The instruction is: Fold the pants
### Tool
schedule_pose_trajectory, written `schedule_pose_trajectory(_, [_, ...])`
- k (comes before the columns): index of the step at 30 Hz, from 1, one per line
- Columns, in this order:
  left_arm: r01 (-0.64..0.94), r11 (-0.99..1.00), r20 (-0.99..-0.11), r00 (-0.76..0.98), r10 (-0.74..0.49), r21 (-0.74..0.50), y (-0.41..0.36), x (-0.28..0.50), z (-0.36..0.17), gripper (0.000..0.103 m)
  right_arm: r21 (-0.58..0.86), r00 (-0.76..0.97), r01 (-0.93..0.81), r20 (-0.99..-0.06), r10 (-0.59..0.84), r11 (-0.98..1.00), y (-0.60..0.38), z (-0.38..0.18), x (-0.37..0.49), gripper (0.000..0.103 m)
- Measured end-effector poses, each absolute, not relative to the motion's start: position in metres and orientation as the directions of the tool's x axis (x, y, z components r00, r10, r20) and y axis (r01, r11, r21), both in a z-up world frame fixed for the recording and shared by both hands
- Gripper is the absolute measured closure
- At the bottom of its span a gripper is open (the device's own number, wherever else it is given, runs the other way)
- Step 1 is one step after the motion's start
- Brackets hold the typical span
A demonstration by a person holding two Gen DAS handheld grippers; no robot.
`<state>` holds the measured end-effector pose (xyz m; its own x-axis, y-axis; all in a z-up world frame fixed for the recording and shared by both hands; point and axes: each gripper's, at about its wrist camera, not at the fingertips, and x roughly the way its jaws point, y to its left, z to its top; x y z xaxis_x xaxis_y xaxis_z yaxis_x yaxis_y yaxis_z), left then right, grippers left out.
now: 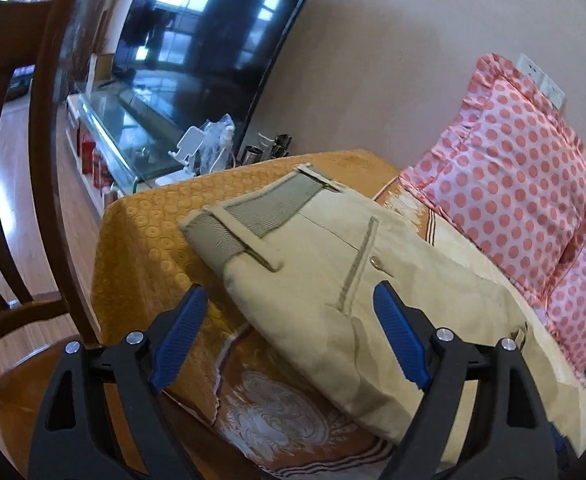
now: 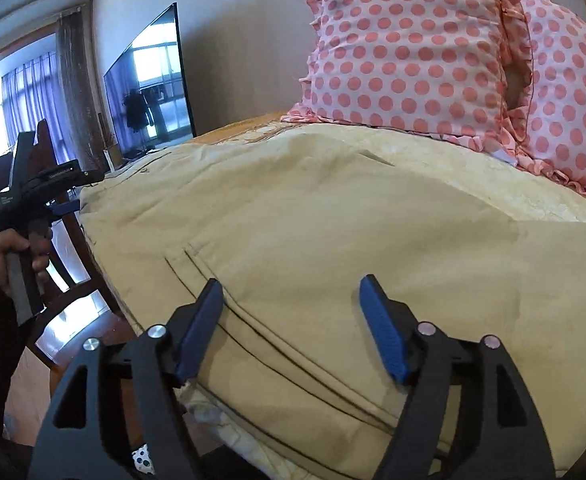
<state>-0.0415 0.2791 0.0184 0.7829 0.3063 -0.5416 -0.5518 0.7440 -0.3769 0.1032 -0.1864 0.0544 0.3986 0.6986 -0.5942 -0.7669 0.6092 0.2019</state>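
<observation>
Left wrist view: left gripper (image 1: 291, 298) spread wide, empty, hovering above khaki pants (image 1: 333, 264) lying on orange table cover (image 1: 141, 232), waistband far end. Right wrist view: right gripper (image 2: 293, 298) spread, empty, over pants (image 2: 313, 216); person's hand (image 2: 7, 254) gripping left handle

Home living room: television (image 1: 197, 36), curtains (image 2: 25, 92), cushions (image 2: 409, 52).
</observation>
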Motion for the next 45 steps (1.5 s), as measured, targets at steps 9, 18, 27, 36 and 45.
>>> schedule_pose_trajectory(9, [-0.503,0.770,-0.532,0.807,0.255,-0.394,0.265,-0.027,0.019,0.013,0.182,0.428,-0.755,-0.590,0.685,0.630,-0.183,0.054,0.096,0.023])
schedule_pose_trajectory(18, [-0.467,0.711,-0.519,0.838,0.167,-0.526,0.256,-0.018,0.019,0.021,0.233,0.484,-0.714,-0.517,0.706,0.661,-0.201,0.055,0.087,0.023])
schedule_pose_trajectory(27, [-0.483,0.676,-0.489,0.848,0.204,-0.556,0.262,-0.010,0.034,0.090,0.291,0.526,-0.673,-0.459,0.716,0.680,-0.234,0.062,0.096,0.023])
schedule_pose_trajectory(36, [-0.341,0.847,-0.429,0.890,0.152,-0.408,0.207,0.031,0.097,0.095,0.328,0.620,-0.601,-0.384,0.684,0.729,-0.297,0.080,0.108,0.022])
schedule_pose_trajectory(45, [0.133,0.972,-0.346,0.918,-0.193,-0.192,0.031,0.071,0.154,0.095,0.351,0.775,-0.430,-0.329,0.540,0.832,-0.378,0.095,0.118,0.021])
